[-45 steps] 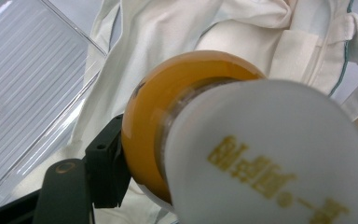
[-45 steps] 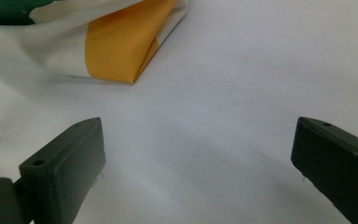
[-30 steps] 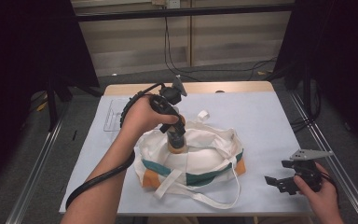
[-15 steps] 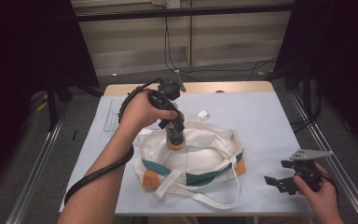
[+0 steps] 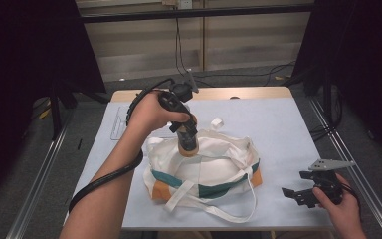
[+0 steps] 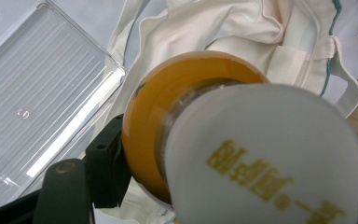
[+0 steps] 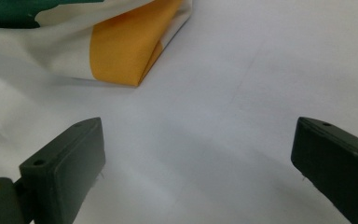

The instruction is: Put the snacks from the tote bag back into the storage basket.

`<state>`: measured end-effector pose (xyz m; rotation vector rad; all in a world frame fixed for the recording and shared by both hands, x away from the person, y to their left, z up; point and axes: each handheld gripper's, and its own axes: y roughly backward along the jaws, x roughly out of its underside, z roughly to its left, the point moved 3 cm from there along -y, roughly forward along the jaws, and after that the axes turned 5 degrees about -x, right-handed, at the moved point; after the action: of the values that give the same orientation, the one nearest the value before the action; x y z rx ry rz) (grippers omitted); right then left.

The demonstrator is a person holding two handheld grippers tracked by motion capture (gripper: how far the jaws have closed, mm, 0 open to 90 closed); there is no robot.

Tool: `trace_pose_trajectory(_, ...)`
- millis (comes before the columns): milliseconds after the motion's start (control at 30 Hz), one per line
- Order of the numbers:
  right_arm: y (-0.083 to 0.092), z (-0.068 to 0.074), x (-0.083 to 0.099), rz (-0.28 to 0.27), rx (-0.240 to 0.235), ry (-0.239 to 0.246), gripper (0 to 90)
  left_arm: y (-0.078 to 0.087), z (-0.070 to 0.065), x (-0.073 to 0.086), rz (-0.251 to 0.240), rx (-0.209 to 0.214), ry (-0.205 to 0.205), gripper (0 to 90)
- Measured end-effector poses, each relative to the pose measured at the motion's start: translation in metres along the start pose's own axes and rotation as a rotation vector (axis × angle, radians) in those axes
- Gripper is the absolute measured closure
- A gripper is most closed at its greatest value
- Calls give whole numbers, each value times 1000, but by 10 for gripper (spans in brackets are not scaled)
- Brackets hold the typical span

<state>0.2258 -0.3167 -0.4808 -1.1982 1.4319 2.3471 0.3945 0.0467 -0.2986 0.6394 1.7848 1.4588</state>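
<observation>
At table centre: cream tote bag [image 5: 204,169] with green and orange panels, lying flat, straps trailing toward 6 o'clock.
Left gripper [image 5: 188,141]: over the bag's 11 o'clock edge, pointing down, clenched on a bottle [image 5: 187,144]; jaw tips hidden behind it in the high view.
Bottle: orange-filled, white cap [image 6: 265,154] facing the left gripper view's lens, gold lettering on it blurred and unreadable; lower body hidden, so cannot tell whether inside the bag or just touching its cloth.
Clear tray [image 6: 32,112]: ridged, at 9 o'clock in the left gripper view, cut off by the frame; faint in the high view.
Right gripper [image 5: 306,195]: at 4 o'clock of the bag, well apart from it, jaws spread wide, nothing between them.
Small white object [image 5: 217,122]: at 12 o'clock of the bag; too small to identify.
</observation>
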Motion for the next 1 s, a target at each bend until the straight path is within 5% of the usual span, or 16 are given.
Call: trace_pose_trajectory(1000, 0, 1, 0, 4, -2, 7, 28, 9, 14, -9, 6, -10, 46, 299)
